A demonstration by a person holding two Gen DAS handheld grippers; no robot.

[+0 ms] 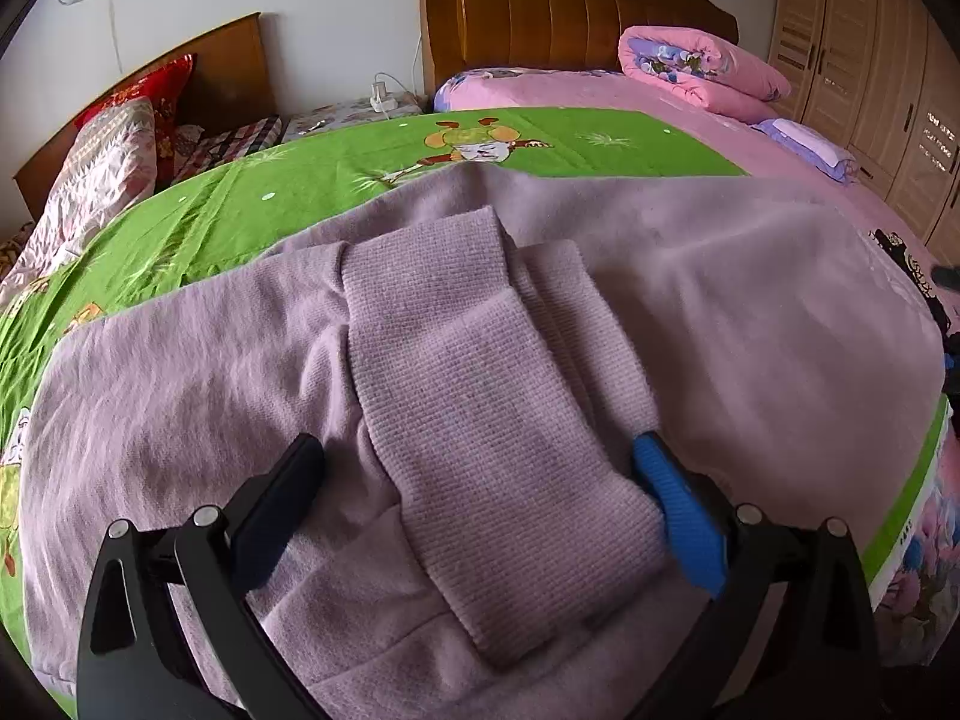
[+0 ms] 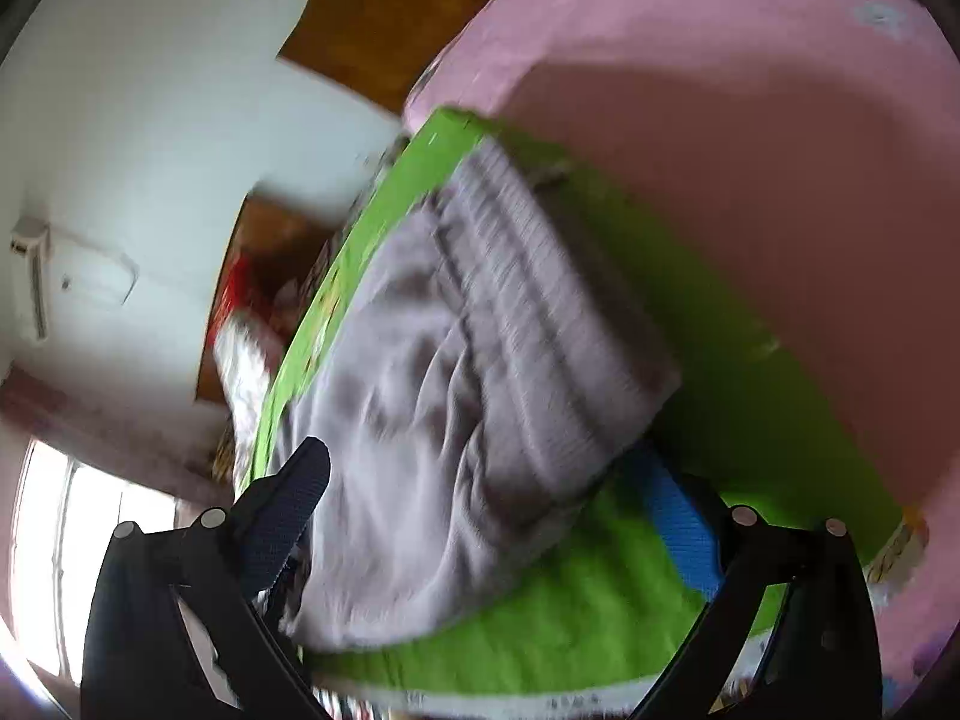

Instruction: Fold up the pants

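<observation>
No writing is legible. Your left gripper [image 1: 480,468] has its jaws spread wide, straddling the ribbed cuffs of the lilac fleece pants [image 1: 492,372] without clamping them. The pants lie on the green cartoon-print sheet [image 1: 336,180] — wardrobe [image 1: 870,78] at 2 o'clock. Your right gripper [image 2: 480,480] is also wide open and empty — its view is blurred.

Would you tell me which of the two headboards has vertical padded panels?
The taller headboard, behind the pink bed; the lower headboard on the left, behind the red pillow, is plain flat wood.
</observation>
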